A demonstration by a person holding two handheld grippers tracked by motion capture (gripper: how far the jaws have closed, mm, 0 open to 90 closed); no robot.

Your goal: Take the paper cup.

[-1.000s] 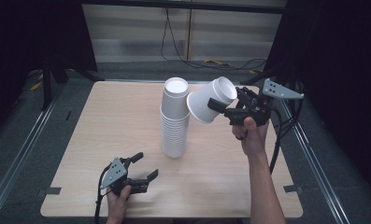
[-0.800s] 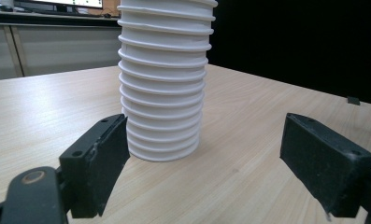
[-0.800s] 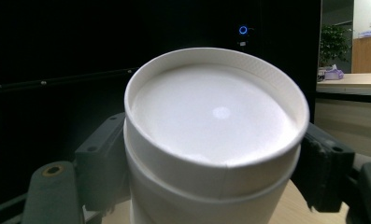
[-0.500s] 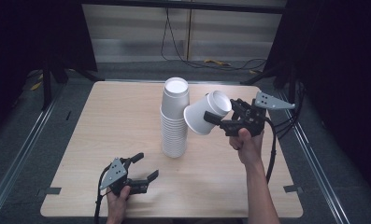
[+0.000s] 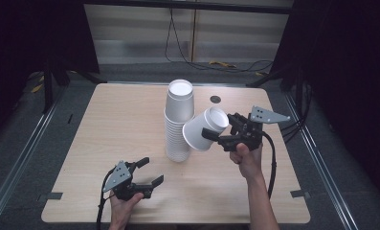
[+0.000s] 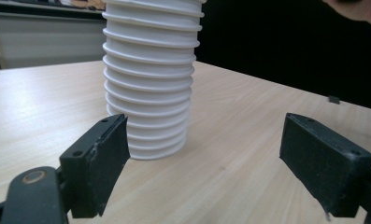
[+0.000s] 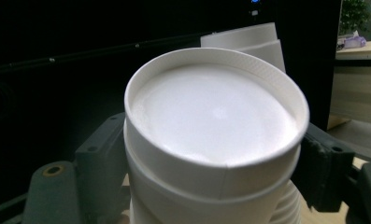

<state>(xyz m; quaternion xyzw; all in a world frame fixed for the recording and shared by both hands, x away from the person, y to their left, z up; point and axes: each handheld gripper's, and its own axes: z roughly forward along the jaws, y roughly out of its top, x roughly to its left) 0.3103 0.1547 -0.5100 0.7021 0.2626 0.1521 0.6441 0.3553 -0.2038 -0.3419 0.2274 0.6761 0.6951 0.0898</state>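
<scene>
Now we carry nested white paper cups (image 5: 203, 128) at three o'clock of the tall white paper-cup stack (image 5: 179, 120).
Our right gripper (image 5: 219, 136) clamps them tilted, our left gripper (image 5: 148, 170) gapes empty at seven o'clock; brushing could topple the stack.

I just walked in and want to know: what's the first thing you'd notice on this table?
A tall stack of white cups stands upside down in the middle of the wooden table. Beside it, on its right, the right gripper holds another white cup tipped on its side in the air. The left gripper waits open near the table's front edge.
</scene>
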